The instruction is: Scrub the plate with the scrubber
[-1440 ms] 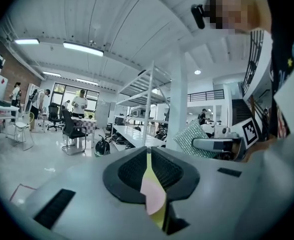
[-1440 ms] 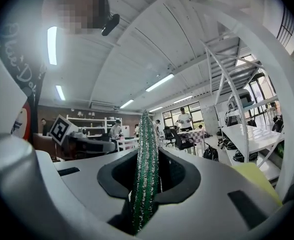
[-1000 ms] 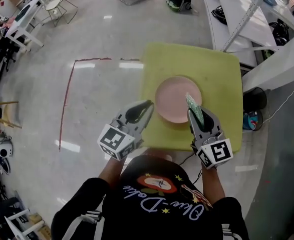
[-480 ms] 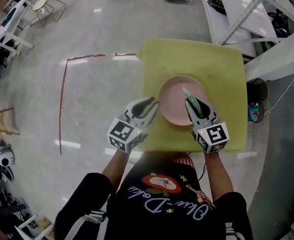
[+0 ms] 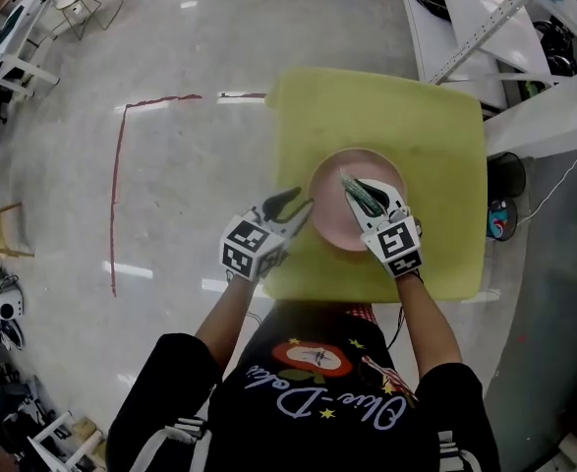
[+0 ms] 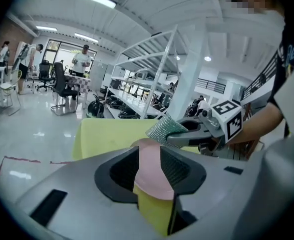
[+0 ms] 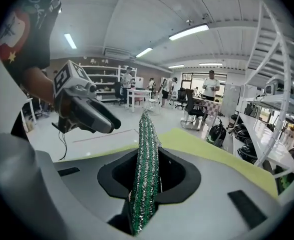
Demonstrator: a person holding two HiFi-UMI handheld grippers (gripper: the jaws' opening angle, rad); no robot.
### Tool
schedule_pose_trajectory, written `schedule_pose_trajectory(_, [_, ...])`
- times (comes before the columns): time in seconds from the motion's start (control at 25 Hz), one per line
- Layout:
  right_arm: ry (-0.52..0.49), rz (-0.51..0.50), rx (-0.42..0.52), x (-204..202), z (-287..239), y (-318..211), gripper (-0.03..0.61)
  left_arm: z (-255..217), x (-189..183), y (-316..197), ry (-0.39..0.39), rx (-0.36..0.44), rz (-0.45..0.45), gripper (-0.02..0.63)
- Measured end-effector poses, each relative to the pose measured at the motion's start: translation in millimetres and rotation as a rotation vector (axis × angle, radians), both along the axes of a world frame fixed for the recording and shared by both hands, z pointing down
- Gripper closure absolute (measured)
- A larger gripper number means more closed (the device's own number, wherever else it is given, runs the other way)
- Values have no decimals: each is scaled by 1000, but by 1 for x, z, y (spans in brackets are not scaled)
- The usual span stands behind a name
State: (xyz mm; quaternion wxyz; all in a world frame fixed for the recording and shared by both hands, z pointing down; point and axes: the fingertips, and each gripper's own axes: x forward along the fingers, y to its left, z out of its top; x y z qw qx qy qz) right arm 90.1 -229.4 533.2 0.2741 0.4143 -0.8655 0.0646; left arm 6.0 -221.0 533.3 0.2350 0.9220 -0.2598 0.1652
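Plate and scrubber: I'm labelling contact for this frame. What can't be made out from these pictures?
1. Whether the scrubber touches the plate: the head view looks from above, and the right gripper view misses the plate.
2. Whether the plate's rim lies between the jaws of the left gripper, which have just been opening, or beyond them: the left gripper view flattens depth, and the gripper's body hides the near rim.

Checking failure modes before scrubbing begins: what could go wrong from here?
1. The left gripper has just been opening its jaws. The rim of the plate shows in their gap but is not clamped, so the plate may slide on the yellow table under pressure.
2. The right gripper pinches the scrubber by its thin edge, so it may fold or slip out.
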Motion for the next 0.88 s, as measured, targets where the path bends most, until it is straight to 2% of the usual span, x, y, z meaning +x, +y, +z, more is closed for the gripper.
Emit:
schedule_pose_trajectory(0.2, [93,-65,-63,9,38,-13,514,39,9,-1,-49,-94,-8,472])
schedule_pose_trajectory(0.4, [207,-184,-78,4,65,-20,514,68,9,-8,-62,-177,-51,445])
schedule_pose_trajectory(0.72, [311,-268,-84,-1,94,-29,514,102,9,-7,-126,-239,-58,445])
schedule_pose_trajectory(0.88, [322,-299,-89,-4,99,-29,514,114,13,-7,-170,-252,-40,456])
